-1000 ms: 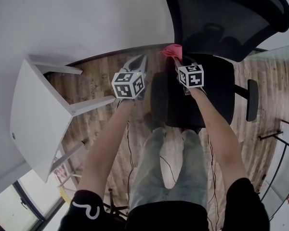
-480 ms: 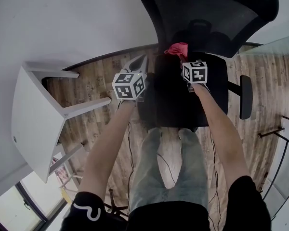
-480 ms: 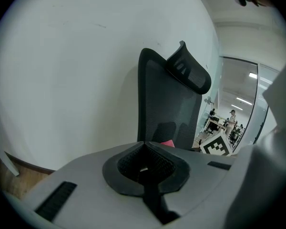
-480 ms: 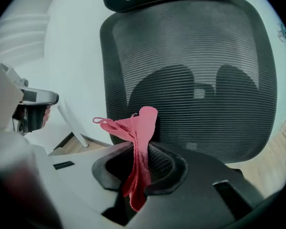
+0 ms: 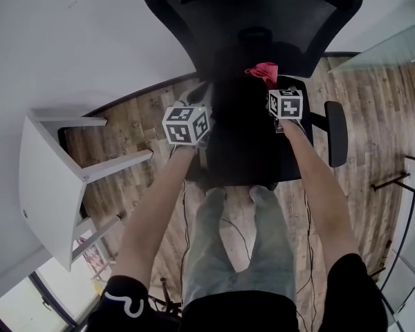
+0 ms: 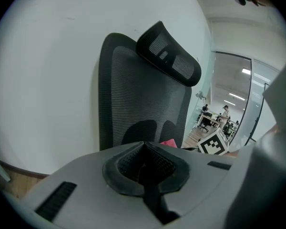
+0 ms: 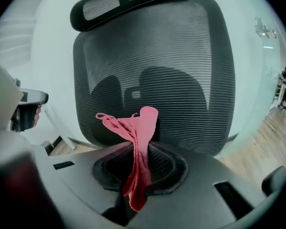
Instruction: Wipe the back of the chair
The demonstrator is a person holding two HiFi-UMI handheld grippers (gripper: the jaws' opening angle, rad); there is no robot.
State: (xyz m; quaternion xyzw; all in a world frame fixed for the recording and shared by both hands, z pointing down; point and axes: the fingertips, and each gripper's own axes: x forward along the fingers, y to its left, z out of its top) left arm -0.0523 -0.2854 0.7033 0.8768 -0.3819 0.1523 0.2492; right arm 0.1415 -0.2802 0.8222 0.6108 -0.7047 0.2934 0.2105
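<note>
you're standing on a wood-plank floor (image 5: 124, 116) beside a plain white wall (image 5: 69, 33). a white table (image 5: 45, 178) is on your left, a glass partition (image 5: 394, 47) on your right, and a lit office (image 6: 224, 120) lies beyond.

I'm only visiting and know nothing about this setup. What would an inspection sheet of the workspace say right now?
Surface: wood floor; no worktop in use.
Job's things: black mesh chair back stands upright, facing the person; pink cloth hangs bunched in front of its lower part; contact cannot be told.
Clutter: nothing seen.
Grippers: left gripper shut, nothing in it; right gripper shut on the pink cloth.
Cables: thin dark cables lie on the floor by the person's legs.
Surroundings: white table at the left, white wall behind the chair, glass partition at the right.
</note>
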